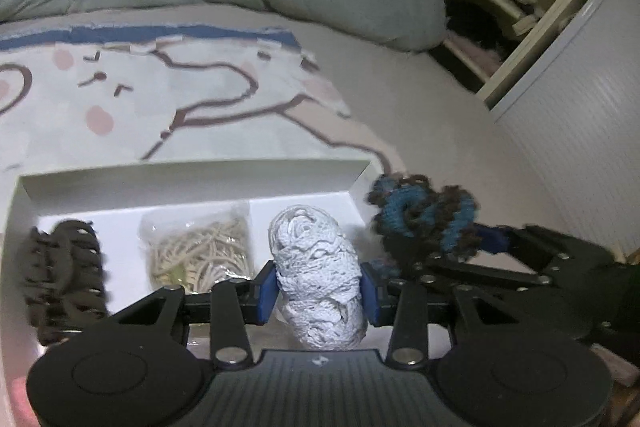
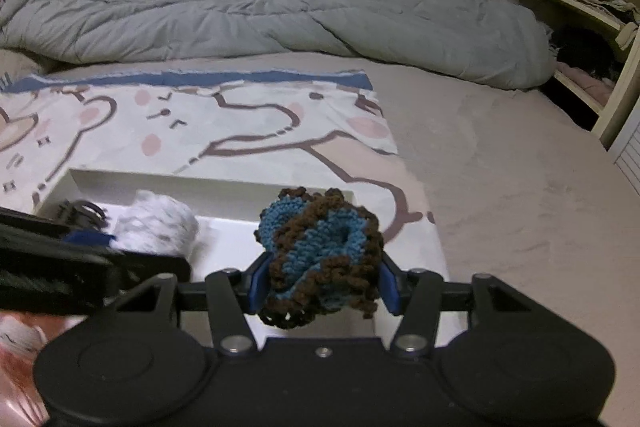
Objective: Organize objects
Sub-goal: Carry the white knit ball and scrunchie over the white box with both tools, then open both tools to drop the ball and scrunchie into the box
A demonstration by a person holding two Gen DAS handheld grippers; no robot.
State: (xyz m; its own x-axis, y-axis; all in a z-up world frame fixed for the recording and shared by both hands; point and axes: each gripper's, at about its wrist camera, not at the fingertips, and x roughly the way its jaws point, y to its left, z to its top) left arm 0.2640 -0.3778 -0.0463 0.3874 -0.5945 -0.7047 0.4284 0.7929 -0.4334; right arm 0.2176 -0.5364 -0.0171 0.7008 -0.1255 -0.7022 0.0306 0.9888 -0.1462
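A white box [image 1: 192, 179] lies on the bed; it shows in the right wrist view too [image 2: 160, 185]. In it lie a black hair claw [image 1: 64, 275] at the left and a clear bag of rubber bands [image 1: 200, 251]. My left gripper [image 1: 319, 293] is shut on a white crocheted scrunchie [image 1: 316, 267] over the box; the scrunchie also shows in the right wrist view [image 2: 156, 225]. My right gripper [image 2: 322, 285] is shut on a blue and brown knitted scrunchie [image 2: 320, 251] above the box's right end; it appears in the left wrist view [image 1: 424, 219].
The box rests on a cartoon-print cloth [image 2: 224, 131] on a beige sheet. A grey duvet [image 2: 260, 7] is bunched at the back. An open wardrobe with clothes [image 2: 580, 7] stands at the right.
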